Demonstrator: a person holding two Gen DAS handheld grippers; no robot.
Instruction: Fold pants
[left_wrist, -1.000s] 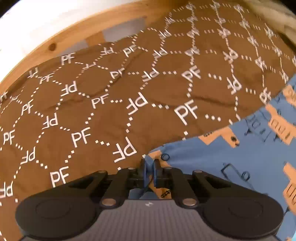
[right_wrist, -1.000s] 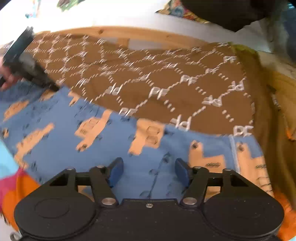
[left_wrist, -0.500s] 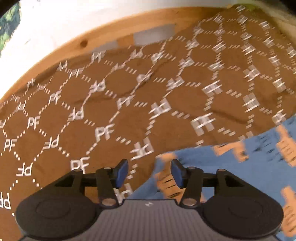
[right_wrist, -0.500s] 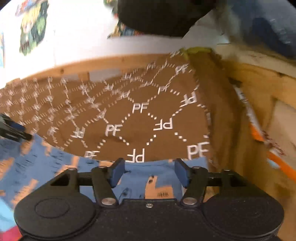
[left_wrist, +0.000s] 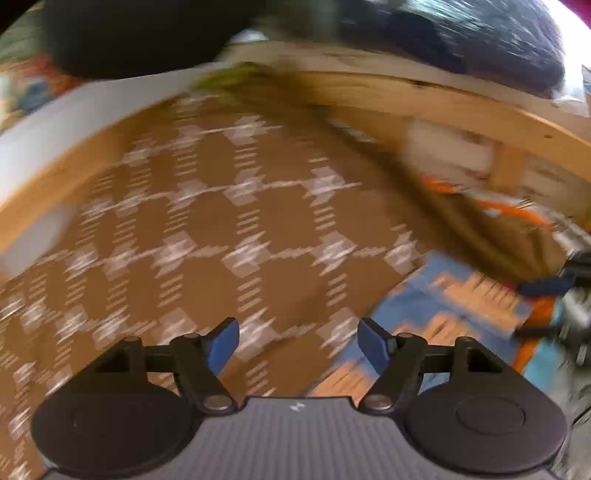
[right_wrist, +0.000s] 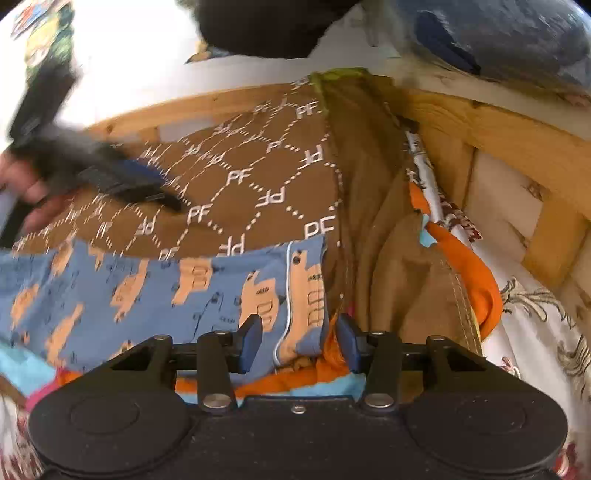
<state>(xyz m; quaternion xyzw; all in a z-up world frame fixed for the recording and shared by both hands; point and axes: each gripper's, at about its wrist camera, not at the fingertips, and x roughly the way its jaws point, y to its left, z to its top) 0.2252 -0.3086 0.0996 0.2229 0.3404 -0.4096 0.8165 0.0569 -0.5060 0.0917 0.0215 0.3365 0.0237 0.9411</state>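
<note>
The pants (right_wrist: 155, 291) lie flat on the brown blanket (right_wrist: 251, 177), their right end nearest you. Your right gripper (right_wrist: 298, 343) is closing around that hemmed corner, not yet pinching. Your left gripper (left_wrist: 298, 341) is opening, empty, over the blanket. The fabric is light and limp: grip both layers at the hem, or it will sag.

The left gripper (left_wrist: 298, 341) fills the lower frame of its own view, jaws opening wide with nothing between them. The right gripper (right_wrist: 300, 341) points downward, jaws closing. At the far left of the right view, a hand (right_wrist: 26, 184) grips the left tool.
</note>
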